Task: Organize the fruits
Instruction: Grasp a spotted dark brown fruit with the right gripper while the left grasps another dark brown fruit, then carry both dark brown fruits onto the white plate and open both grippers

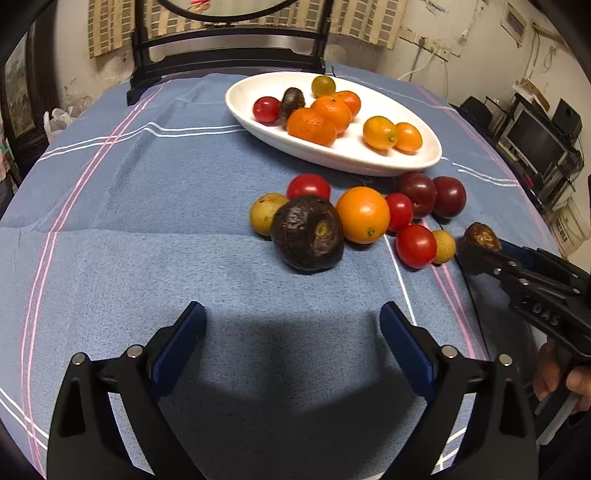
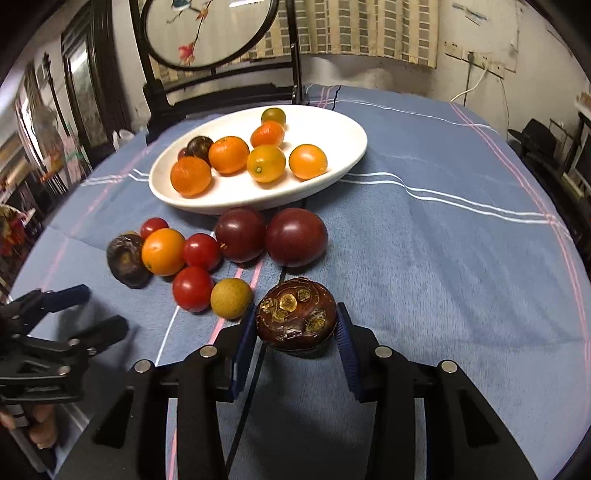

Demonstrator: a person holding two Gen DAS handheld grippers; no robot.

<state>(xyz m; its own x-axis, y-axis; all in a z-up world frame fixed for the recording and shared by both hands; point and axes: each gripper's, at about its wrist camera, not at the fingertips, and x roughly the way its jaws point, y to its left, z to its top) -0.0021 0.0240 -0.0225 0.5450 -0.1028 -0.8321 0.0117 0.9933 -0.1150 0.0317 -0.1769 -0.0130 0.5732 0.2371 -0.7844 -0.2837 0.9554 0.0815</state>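
Item: dark water chestnut [image 2: 296, 318], on the desk [image 2: 443, 295], pinched between my right hand-held gripper [image 2: 295, 326] pads. White dish [image 2: 354, 155] lies straight ahead, beyond the plums. Left hand-held gripper [image 1: 291, 325] gapes wide, empty.

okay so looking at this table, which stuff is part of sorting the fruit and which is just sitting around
Part of the job:
white dish with fruit already in it
loose fruit on the cloth
brown scarred fruit between the right gripper's pads
left gripper, open and empty

Just sitting around:
round painted screen
blue cloth
wall sockets
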